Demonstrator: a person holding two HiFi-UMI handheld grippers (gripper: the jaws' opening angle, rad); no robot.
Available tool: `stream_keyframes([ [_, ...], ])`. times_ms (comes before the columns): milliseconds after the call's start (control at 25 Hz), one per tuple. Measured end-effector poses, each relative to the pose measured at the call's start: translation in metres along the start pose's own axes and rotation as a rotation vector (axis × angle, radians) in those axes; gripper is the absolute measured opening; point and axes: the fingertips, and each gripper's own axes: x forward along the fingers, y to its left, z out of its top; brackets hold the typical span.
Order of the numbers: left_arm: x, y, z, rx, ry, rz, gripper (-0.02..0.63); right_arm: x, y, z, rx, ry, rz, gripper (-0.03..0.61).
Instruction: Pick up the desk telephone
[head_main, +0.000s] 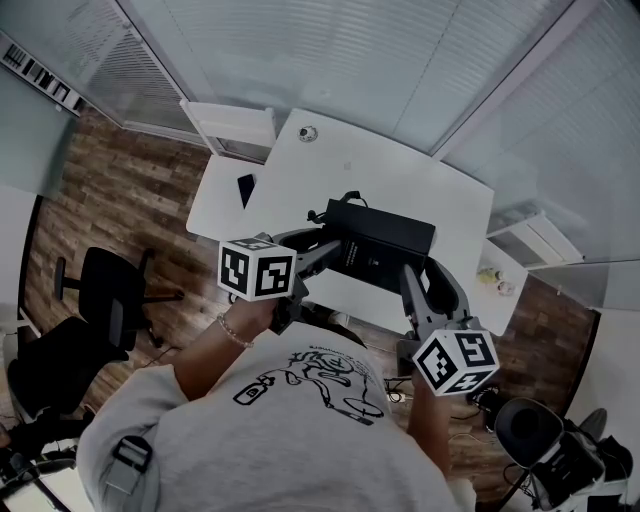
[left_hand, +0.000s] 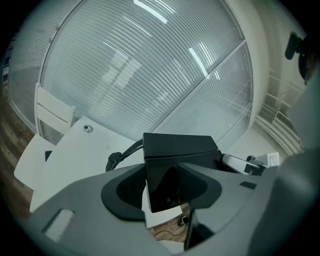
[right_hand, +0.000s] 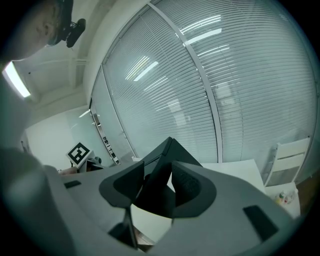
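The desk telephone (head_main: 378, 243) is a black boxy set with a coiled cord (left_hand: 116, 158) at its back. It is held over the near edge of the white table (head_main: 400, 175), one gripper at each end. My left gripper (head_main: 318, 257) is shut on its left end, and the black body (left_hand: 177, 149) fills the gap between the jaws (left_hand: 169, 189). My right gripper (head_main: 413, 287) is shut on its right end. In the right gripper view the set (right_hand: 167, 150) shows as a dark wedge between the pads of that gripper (right_hand: 156, 189). The underside of the telephone is hidden.
On the table's far left lie a small round object (head_main: 307, 132) and a flat dark item (head_main: 246, 188). A white chair back (head_main: 235, 125) stands behind the table, and a black office chair (head_main: 110, 295) on the wood floor at left. Blind-covered glass walls (left_hand: 150, 65) close off the far side.
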Motion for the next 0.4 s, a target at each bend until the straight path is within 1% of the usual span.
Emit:
stream_keyframes([
  [200, -0.002, -0.001, 0.000, 0.010, -0.001, -0.003, 0.179, -0.003, 0.002, -0.001, 0.007, -0.002, -0.006, 0.164],
  [400, -0.023, -0.013, 0.008, -0.008, -0.001, -0.016, 0.179, -0.012, 0.023, 0.018, 0.001, -0.007, -0.013, 0.164],
])
